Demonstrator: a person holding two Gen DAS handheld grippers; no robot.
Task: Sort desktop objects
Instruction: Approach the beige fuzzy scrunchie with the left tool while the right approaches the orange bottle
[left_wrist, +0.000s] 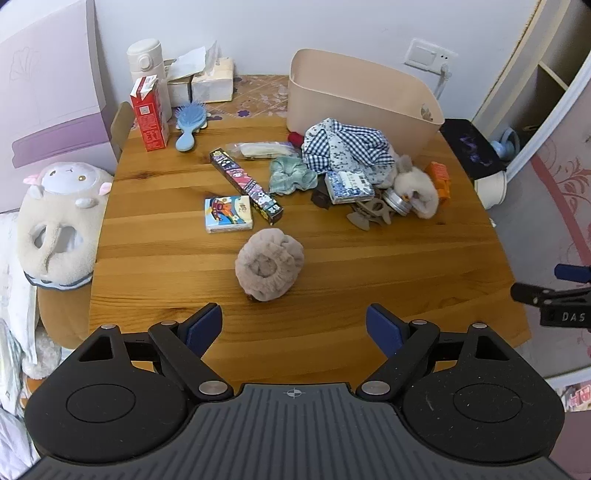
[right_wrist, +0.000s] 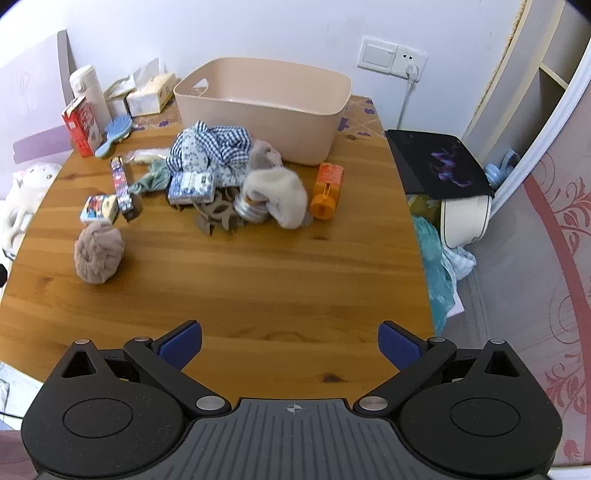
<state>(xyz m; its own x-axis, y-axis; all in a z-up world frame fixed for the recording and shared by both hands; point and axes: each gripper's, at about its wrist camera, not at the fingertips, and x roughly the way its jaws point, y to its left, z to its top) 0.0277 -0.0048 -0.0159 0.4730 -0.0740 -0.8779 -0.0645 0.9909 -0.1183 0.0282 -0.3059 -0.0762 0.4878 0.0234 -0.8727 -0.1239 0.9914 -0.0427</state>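
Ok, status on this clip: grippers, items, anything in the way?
Left hand-held gripper open, empty. Right hand-held gripper open, empty. Brown fluffy scrunchie lies alone, nearest left gripper; pink bin beyond the clutter pile. Path to scrunchie unobstructed.

White wall (right_wrist: 258, 26), wooden table (right_wrist: 240, 280), seemingly pink-patterned floor (right_wrist: 565, 221).

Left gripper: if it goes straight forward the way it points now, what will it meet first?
Probably the fluffy brown scrunchie. It lies alone on the wooden table, just ahead of the open left gripper, roughly in line with the gap between the fingers. Depth is uncertain, so it could pass above.
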